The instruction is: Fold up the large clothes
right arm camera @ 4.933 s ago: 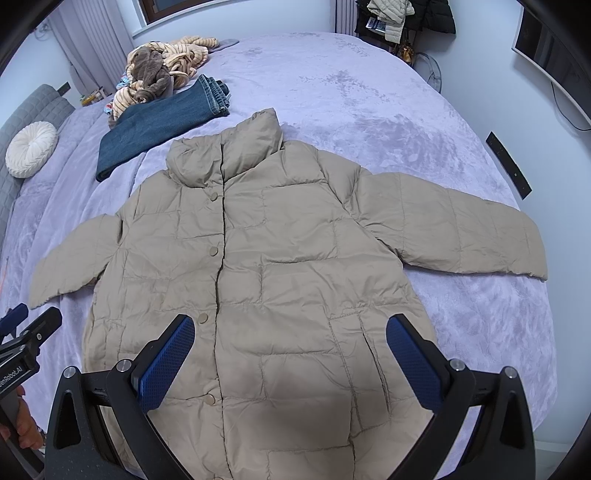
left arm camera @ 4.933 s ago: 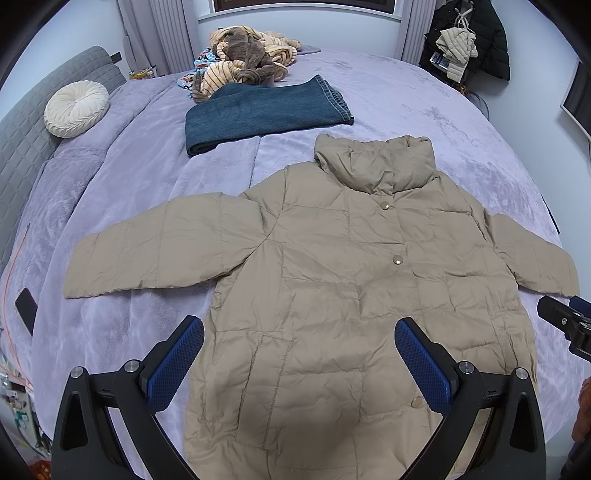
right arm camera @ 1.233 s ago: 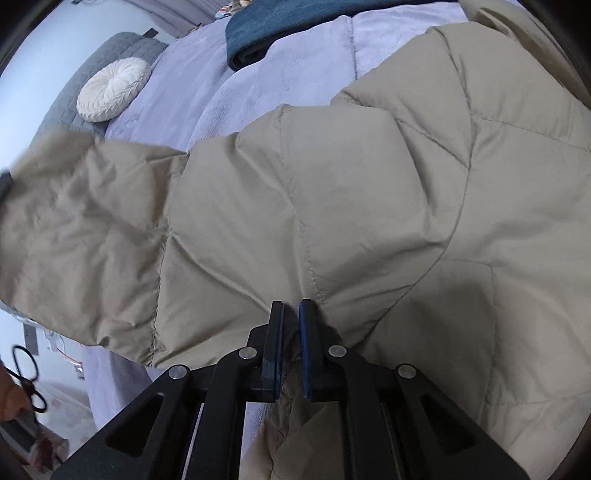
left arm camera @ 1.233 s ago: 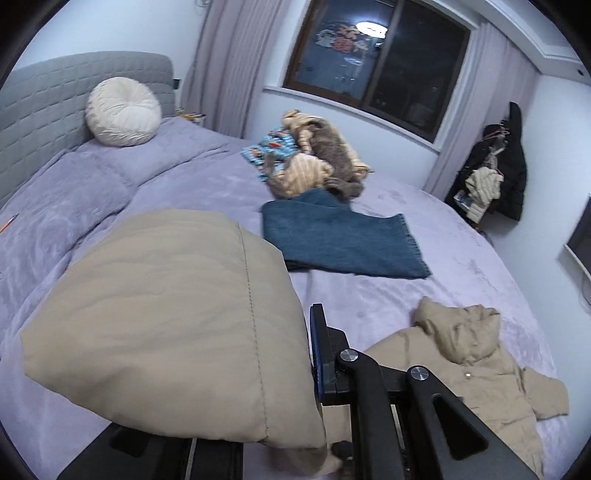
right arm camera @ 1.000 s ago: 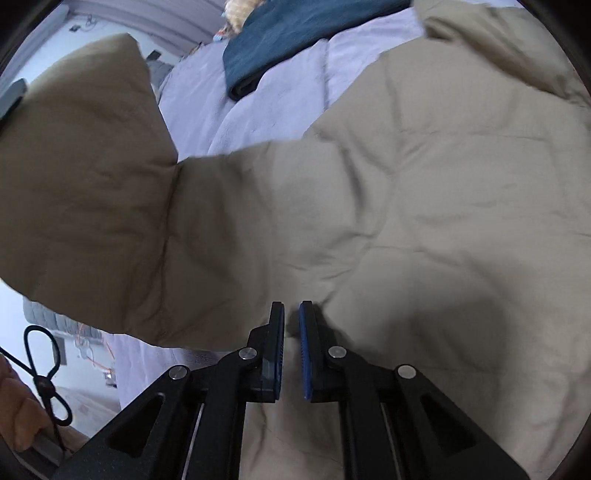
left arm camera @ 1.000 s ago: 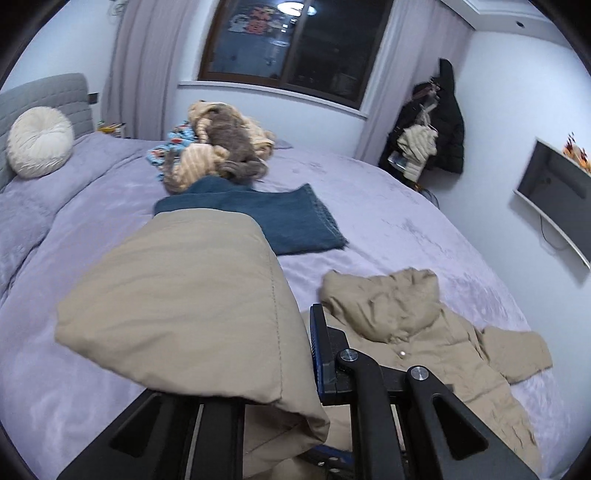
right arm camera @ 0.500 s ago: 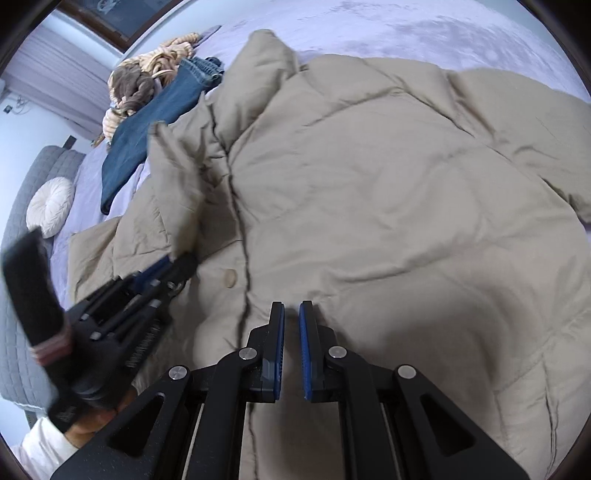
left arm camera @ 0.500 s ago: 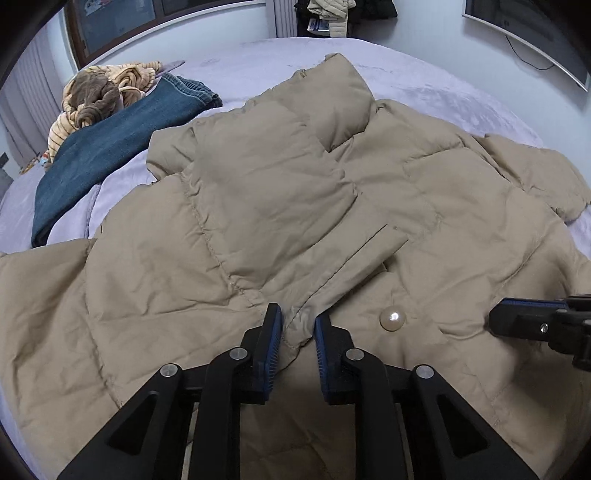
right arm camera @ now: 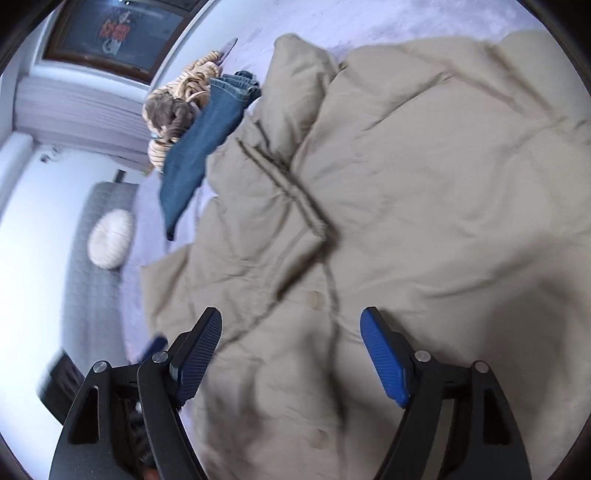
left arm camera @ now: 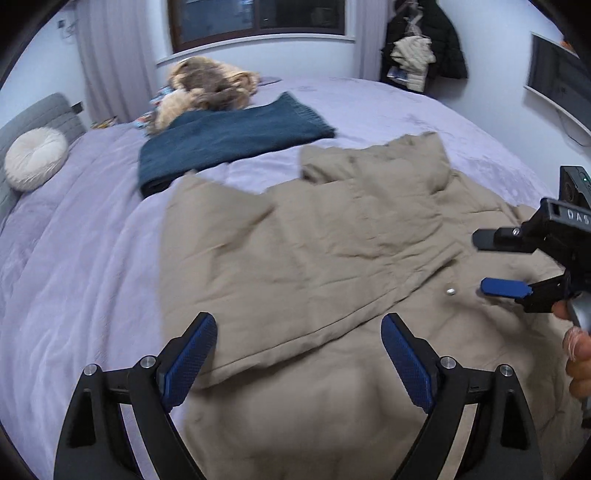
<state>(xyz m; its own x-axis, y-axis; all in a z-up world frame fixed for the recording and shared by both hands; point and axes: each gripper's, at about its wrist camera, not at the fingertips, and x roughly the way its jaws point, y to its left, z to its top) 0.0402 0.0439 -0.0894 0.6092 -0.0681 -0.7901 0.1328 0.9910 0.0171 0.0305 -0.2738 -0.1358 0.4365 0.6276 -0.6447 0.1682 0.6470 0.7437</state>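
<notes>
1. Jacket [left arm camera: 332, 251]: one beige puffer lies on the purple bed [left arm camera: 74, 295], one sleeve [left arm camera: 295, 266] folded across its front.
2. Grippers: I see my left gripper [left arm camera: 299, 354] and right gripper [right arm camera: 291, 354] both spread wide, gripping nothing, above the jacket.
3. Extras: one folded jeans [left arm camera: 229, 140]; one round pillow [left arm camera: 35, 157].

Pretty clearly somebody's bedroom at home. A big bed [left arm camera: 92, 258] with a lilac plush cover fills most of the view, with a grey padded headboard [left arm camera: 33, 118] on the far left and a round cream cushion [left arm camera: 35, 158] against it. Far side has a dark window [left arm camera: 258, 16] with pale curtains [left arm camera: 107, 55]. Coats hang in the far right corner [left arm camera: 424, 48], a TV [left arm camera: 557, 81] is mounted on the right wall, and folded jeans [left arm camera: 229, 136] plus a heap of clothes [left arm camera: 210, 86] sit on the bed.
</notes>
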